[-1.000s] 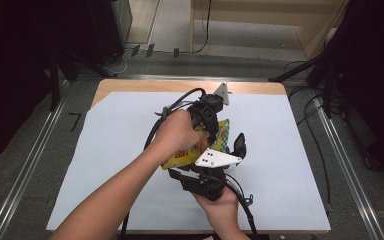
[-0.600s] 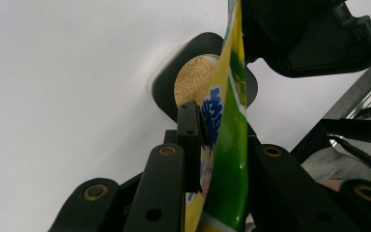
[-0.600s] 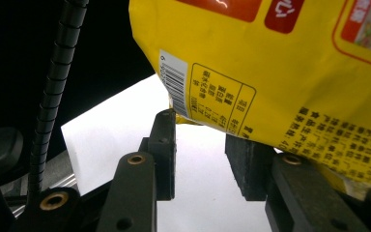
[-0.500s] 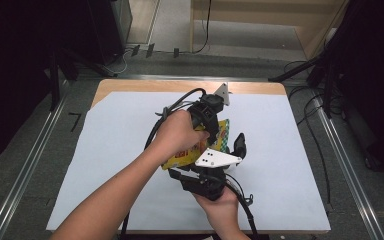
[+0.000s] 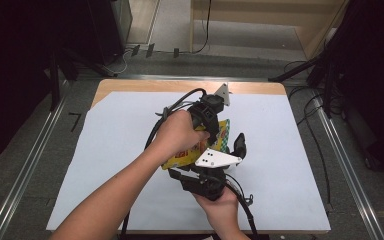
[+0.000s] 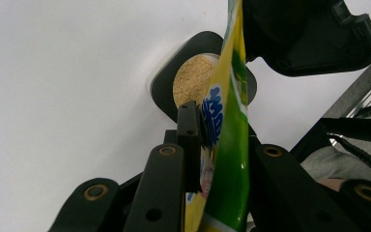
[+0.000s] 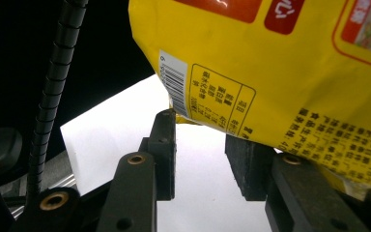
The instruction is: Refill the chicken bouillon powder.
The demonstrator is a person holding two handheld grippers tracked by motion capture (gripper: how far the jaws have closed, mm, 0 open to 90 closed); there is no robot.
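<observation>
We have the yellow snack bag (image 6: 224,145) clamped between the left gripper (image 6: 207,140) jaws; right gripper (image 7: 200,154) jaws parted just under its corner, not gripping. Second grasp left.

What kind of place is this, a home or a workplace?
Probably a lab or recording workspace: a table covered with plain white sheet, cables trailing over the grey floor, and metal rails beside the table.

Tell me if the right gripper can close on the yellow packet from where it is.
Probably yes. The right gripper has its jaws apart just under the yellow packet's lower edge, with nothing between; the left gripper holds the packet up.
</observation>
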